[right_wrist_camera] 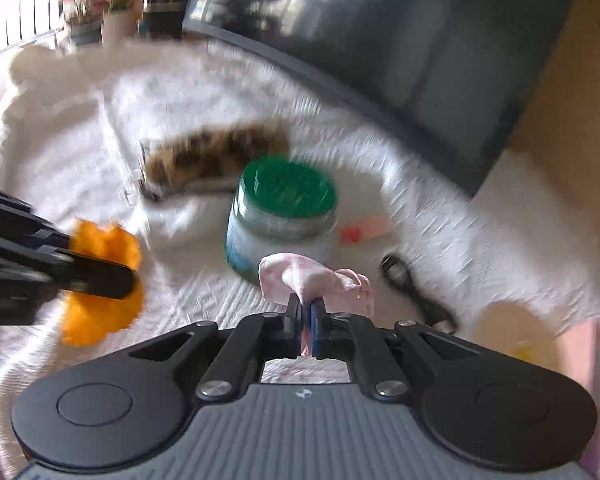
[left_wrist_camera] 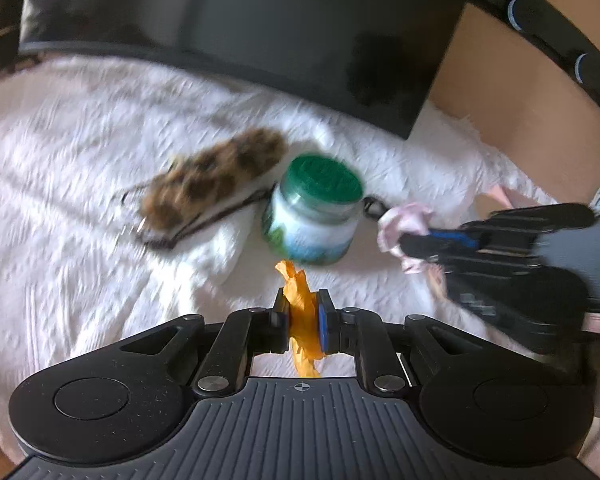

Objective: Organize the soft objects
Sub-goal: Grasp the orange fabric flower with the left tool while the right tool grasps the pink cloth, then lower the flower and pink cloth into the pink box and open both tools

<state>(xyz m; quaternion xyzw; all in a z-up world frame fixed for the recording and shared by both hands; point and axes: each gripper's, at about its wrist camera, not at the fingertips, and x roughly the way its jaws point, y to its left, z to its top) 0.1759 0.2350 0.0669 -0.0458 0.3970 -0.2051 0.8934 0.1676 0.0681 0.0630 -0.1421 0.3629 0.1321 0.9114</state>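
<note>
Up close in the left wrist view, the left gripper (left_wrist_camera: 303,318) is clamped on a crumpled orange cloth (left_wrist_camera: 300,308), which sticks out above and below its pads over a white textured cover (left_wrist_camera: 60,200). Just beyond the cloth stands a jar with a green lid (left_wrist_camera: 314,210), and to the jar's left lies a furry leopard-print pouch (left_wrist_camera: 214,178), close beside it. At the right edge the right gripper (left_wrist_camera: 400,246) reaches in, its tips pinched on a pale pink cloth (left_wrist_camera: 404,220) near the jar's right side. A large dark panel (left_wrist_camera: 260,20) fills the top of the view. Over in the right wrist view, the right gripper (right_wrist_camera: 306,314) has its jaws pressed tight together on the pale pink cloth (right_wrist_camera: 308,276), which bunches up above the tips just in front of the green-lidded jar (right_wrist_camera: 284,216). The leopard-print pouch (right_wrist_camera: 216,152) lies behind the jar. On the left, the left gripper (right_wrist_camera: 128,280) holds the orange cloth (right_wrist_camera: 100,280) above the white cover (right_wrist_camera: 440,220). A small dark clip (right_wrist_camera: 396,272) lies on the cover right of the pink cloth, and a small pink and red item (right_wrist_camera: 364,230), too blurred to identify, lies beside the jar.
</note>
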